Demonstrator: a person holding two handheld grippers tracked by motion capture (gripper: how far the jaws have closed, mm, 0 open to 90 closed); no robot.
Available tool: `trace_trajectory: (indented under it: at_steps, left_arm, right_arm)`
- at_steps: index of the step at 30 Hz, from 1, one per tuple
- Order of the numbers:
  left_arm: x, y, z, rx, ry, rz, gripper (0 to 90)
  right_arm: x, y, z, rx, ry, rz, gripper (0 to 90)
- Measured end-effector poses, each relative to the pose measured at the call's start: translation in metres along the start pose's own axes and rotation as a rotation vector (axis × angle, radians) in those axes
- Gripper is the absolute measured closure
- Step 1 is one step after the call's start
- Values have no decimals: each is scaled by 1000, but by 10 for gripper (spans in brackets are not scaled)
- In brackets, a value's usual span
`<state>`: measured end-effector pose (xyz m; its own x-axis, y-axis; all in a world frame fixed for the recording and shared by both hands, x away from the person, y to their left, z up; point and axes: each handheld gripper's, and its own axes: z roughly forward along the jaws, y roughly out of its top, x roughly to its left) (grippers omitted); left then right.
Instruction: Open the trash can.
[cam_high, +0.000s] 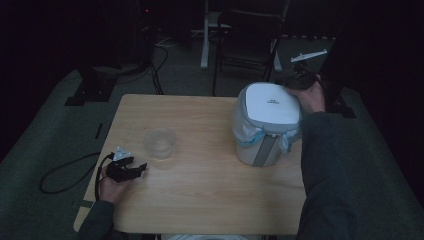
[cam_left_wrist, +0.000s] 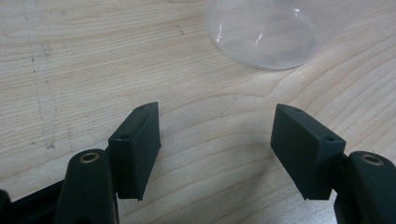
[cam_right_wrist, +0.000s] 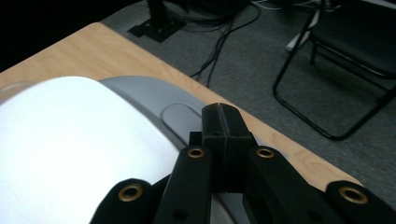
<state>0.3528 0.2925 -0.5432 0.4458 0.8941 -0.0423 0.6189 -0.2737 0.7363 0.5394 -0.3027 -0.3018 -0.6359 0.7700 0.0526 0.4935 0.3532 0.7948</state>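
White-lidded bin (cam_high: 267, 131), small lid logo unreadable, right gripper (cam_right_wrist: 223, 122) fingers pressed together, left gripper (cam_left_wrist: 217, 144) fingers wide.

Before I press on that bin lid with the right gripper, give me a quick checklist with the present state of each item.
1. Right gripper jaws shut, pads together with nothing between them: ok.
2. Right gripper tip at the bin's grey rear edge, by the oval button: ok; actual contact cannot tell.
3. White lid down and closed on the bin: ok.
4. Bag liner bunched out under the rim; whether it will snag: cannot tell.
5. Left gripper open, empty, low over the table, away from the bin: ok.
6. Clear plastic cup standing apart from the bin and ahead of the left gripper: ok.
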Motion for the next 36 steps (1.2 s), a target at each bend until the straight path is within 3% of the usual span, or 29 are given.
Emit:
trace_trajectory:
  at_steps: [11, 18, 29, 36]
  left_arm:
    - [0, 0, 0, 0, -1, 0, 339]
    - [-1, 0, 0, 1, 1, 1, 339]
    - [0, 0, 0, -1, 0, 0, 339]
    - [-1, 0, 0, 1, 3, 1, 339]
  right_arm:
    - [-20, -12, -31, -74, -117, 98, 899]
    - [-29, -28, -47, -125, -143, 125, 899]
    - [-22, -50, -65, -170, -203, 114, 765]
    - [-10, -74, -71, -192, -250, 120, 695]
